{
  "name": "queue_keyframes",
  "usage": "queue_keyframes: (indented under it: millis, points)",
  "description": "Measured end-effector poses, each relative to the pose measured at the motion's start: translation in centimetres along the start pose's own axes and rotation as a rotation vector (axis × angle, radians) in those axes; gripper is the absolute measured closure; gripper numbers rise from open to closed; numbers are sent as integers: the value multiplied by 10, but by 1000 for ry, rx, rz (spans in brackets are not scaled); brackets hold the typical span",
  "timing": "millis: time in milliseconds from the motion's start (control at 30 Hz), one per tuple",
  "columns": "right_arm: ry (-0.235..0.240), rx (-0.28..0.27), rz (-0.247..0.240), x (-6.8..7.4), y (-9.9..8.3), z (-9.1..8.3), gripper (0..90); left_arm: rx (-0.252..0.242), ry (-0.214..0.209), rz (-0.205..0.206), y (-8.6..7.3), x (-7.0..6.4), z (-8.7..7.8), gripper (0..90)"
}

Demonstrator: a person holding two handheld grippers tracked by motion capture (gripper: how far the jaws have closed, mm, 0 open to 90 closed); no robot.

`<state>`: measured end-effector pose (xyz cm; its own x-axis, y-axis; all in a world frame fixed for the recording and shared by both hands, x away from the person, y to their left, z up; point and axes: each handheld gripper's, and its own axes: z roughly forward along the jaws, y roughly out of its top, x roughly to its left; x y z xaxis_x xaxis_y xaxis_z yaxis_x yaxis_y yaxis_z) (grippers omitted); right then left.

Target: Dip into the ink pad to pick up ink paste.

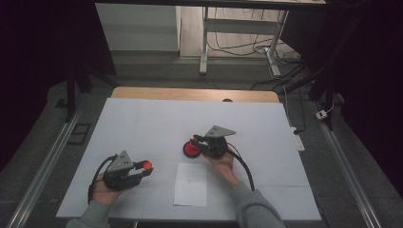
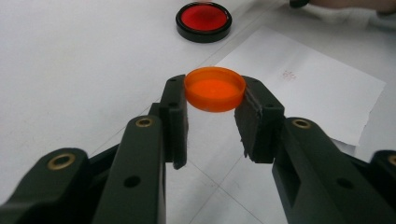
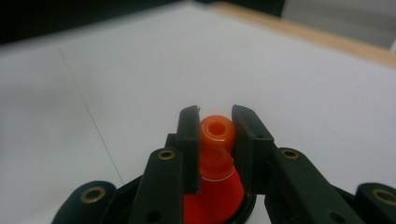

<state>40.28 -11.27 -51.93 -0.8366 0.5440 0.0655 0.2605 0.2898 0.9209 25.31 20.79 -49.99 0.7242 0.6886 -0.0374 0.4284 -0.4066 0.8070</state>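
Low and left of centre in the high view, the left hand-held gripper grips an orange cap between its 2 jaws, lifted above the white desk. Near the middle of that view, the right hand-held gripper is clamped on the orange nozzle of a red bottle on the desk. A white sheet of paper lies between the 2 hands, toward the lower centre.
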Motion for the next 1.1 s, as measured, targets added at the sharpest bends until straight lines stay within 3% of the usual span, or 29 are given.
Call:
queue_keyframes:
  millis: [167, 333, 700, 1100]
  points:
    - [30, -34, 36, -3, 8, -11, 727, 1, 1, -3, 0, 1, 0, 653]
    - [47, -26, 43, -1, 10, -12, 727, -2, 2, -4, 0, 1, 0, 653]
    - [45, -25, 62, -3, 13, -23, 727, 3, 1, -5, -1, 2, 1, 653]
    - [42, -45, 46, 0, 16, -43, 727, 5, 1, -7, -1, 2, 1, 652]
